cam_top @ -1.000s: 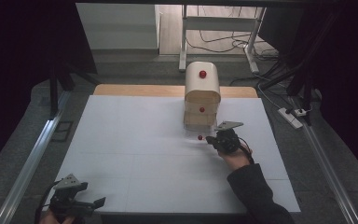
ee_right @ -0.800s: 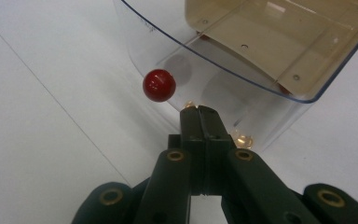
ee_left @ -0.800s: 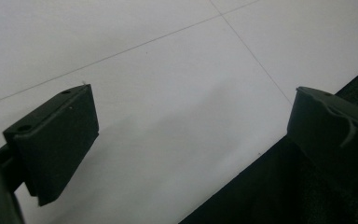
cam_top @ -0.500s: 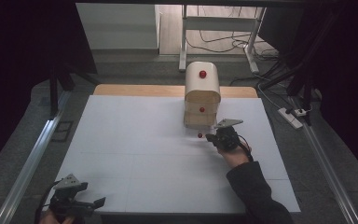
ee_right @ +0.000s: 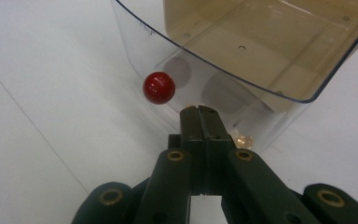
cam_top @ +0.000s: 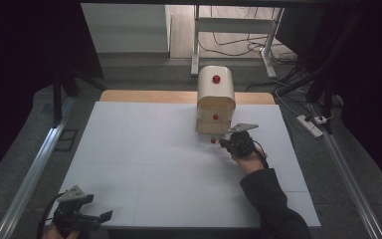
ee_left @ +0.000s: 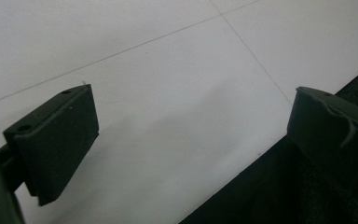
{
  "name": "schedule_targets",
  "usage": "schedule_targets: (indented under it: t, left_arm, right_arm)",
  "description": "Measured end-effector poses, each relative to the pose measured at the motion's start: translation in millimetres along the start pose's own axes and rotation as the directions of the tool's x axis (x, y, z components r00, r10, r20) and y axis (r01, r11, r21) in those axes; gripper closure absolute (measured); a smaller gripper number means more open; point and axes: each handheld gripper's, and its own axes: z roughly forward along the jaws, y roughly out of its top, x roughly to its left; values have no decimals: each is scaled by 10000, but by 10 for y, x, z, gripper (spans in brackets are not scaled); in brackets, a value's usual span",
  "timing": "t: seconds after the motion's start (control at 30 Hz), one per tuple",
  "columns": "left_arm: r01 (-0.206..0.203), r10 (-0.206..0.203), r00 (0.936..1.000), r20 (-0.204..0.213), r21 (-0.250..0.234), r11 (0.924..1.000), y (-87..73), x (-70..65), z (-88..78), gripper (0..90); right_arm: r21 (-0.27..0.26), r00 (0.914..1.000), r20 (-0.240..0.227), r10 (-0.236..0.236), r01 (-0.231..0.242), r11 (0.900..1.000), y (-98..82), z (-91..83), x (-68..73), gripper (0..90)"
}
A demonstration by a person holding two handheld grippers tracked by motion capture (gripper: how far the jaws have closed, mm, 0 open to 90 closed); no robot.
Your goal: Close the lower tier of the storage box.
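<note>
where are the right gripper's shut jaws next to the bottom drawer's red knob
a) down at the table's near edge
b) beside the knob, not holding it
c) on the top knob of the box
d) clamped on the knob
b: in the right gripper view the right gripper is shut with nothing between its jaws, and the red knob of the clear drawer sits free just to its left.

White table (cam_top: 144, 164) bearing a small wooden drawer cabinet (cam_top: 215, 107) near its far edge

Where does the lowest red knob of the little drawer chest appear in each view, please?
High view: lowest red knob right of centre, just left of the right tool.
Right gripper view: left of centre, up-left of the shut tool tips.
Left gripper view: faces the white table top near its edge.
Shared landmark: the table top's thin lines.
</note>
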Motion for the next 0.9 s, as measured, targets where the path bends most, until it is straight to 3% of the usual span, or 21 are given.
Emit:
schedule_targets:
  t: [0.9]
  left_arm:
    - [4, -4, 10000, -13, 24, 10000, 1, 1, 2, 25]
  right_arm:
    - [-227, 9994, 199, 282, -277, 9994, 116, 149, -148, 894]
